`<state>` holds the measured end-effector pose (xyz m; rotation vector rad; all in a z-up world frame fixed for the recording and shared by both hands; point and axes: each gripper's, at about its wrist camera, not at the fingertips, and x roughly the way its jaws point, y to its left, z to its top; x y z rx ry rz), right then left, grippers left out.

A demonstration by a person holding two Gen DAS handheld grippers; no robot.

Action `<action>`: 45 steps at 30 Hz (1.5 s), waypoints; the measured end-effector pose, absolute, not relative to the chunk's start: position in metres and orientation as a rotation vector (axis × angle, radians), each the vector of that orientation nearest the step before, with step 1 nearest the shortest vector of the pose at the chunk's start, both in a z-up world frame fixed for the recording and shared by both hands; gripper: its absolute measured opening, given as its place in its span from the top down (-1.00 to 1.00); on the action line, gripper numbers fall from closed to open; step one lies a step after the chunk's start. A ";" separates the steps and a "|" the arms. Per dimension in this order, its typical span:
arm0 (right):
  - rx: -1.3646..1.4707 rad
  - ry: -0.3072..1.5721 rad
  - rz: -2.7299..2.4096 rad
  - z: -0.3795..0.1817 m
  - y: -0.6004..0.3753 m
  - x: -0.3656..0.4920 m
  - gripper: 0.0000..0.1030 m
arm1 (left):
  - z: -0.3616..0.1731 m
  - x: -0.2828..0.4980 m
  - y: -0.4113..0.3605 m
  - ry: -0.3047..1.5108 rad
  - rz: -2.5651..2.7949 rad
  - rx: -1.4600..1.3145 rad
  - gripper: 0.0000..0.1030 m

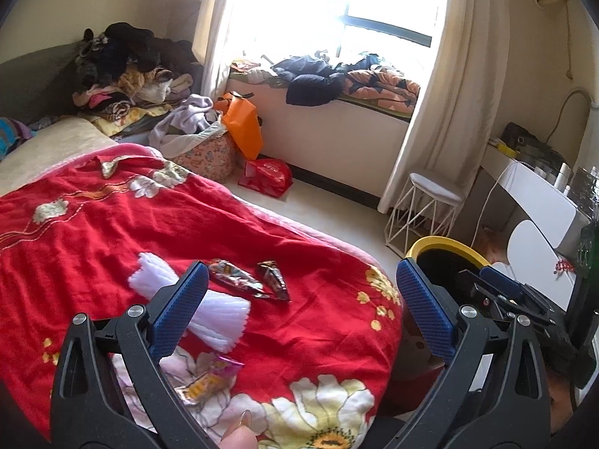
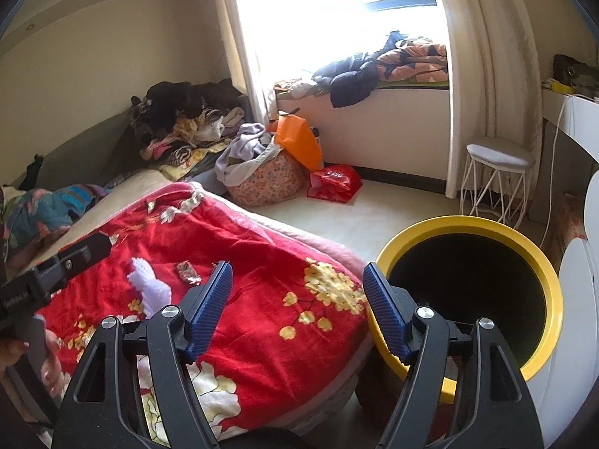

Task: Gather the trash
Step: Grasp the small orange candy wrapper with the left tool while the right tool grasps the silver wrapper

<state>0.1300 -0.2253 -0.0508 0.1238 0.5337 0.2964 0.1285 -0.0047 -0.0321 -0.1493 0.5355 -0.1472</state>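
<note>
1. The bin (image 2: 468, 292) is standing just beside the bed corner, its mouth lying open and unblocked from above.
2. The right gripper (image 2: 297, 307) is hanging with jaws spread between the blanket (image 2: 262, 299) and the bin rim, nothing sitting between its fingers.
3. The left gripper (image 1: 301, 307) is hovering left of the bin, spread wide over the blanket, nothing standing between it and the wrappers (image 1: 247, 280) or foam (image 1: 221, 314).
4. Beyond the bin, bare floor (image 2: 374, 205) is running toward the stool (image 2: 498, 183).
</note>
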 end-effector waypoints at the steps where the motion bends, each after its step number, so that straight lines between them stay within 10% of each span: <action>1: 0.121 0.537 0.303 -0.052 -0.223 0.130 -0.35 | -0.033 0.128 -0.001 0.536 -0.141 -0.148 -0.80; 21: 0.024 0.640 0.478 -0.074 -0.153 0.154 0.09 | -0.077 0.115 0.061 0.674 -0.116 -0.144 -0.78; 45: -0.258 0.741 0.600 -0.119 -0.061 0.206 0.16 | -0.147 0.119 0.063 0.946 -0.225 -0.224 0.37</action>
